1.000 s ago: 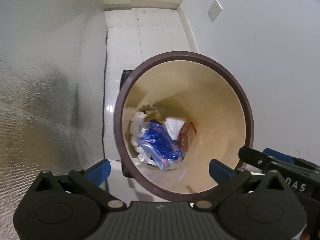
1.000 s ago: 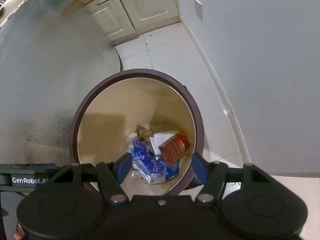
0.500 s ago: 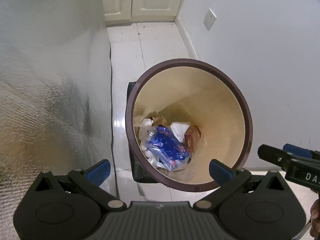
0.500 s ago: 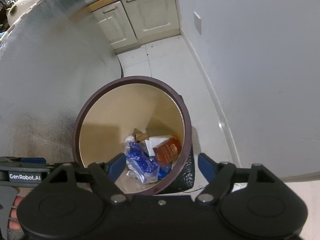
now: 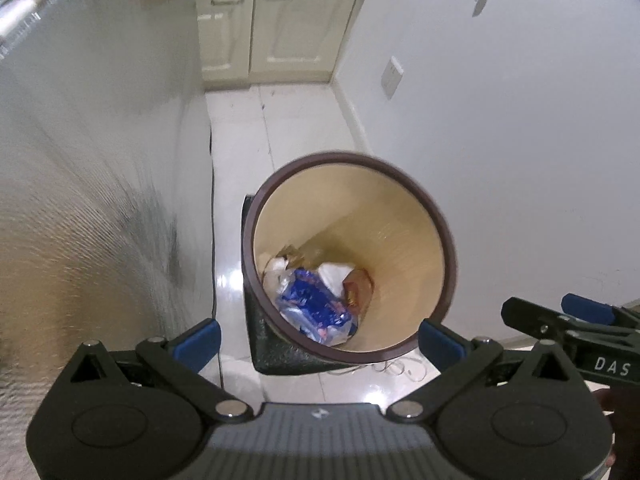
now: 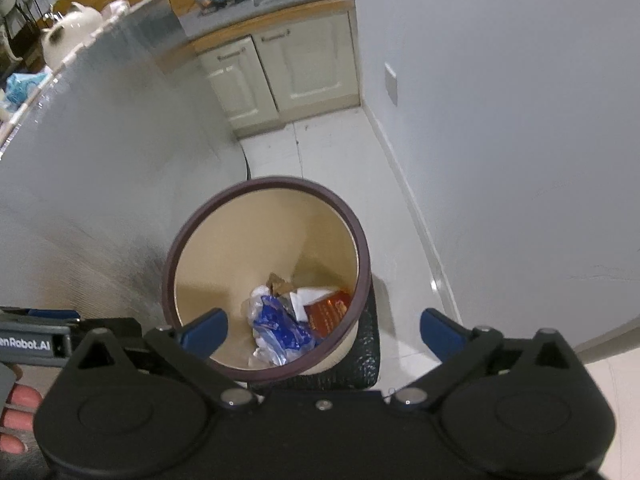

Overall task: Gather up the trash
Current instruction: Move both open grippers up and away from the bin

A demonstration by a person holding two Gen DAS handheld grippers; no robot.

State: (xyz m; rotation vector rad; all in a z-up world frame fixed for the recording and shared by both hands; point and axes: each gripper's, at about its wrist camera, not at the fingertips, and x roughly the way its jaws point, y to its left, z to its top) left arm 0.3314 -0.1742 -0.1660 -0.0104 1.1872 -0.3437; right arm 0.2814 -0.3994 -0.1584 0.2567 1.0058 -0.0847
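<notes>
Filling the left third of both views is a dull silver, embossed foil-like wall (image 5: 80, 200), which curves down to a glossy white tiled floor (image 5: 280, 128). At lower centre of the left wrist view stands the round waste bin (image 5: 400, 216), cream inside with a dark brown rim, set on a black textured base (image 5: 280, 356). On its bottom lies the trash: a crumpled blue and clear plastic wrapper (image 5: 316, 308) at the left, white paper (image 5: 332, 274) behind it, a scrap of brown paper (image 5: 296, 254) further back, and a reddish-brown carton (image 5: 358, 286) at the right, its gold print too blurred to read.

The left tongs (image 5: 318, 340) stand wide, blue pads either side of the bin's near rim, nothing between them. At the right edge of that view the other tool's black bar shows the white letters "DAS".

In the right wrist view the bin (image 6: 240, 240) sits at lower centre, the blue wrapper (image 6: 280, 328) left of the red carton (image 6: 328, 314). The right tongs (image 6: 322, 332) have just been opening and now stand at their widest, empty. At the left edge a grey bar reads "enRobot.AI", with fingertips (image 6: 16, 400) below it. Cream cabinet doors (image 6: 280, 64) under a worktop (image 6: 264, 16) close the top of the frame; a white teapot (image 6: 68, 32) stands at upper left.
</notes>
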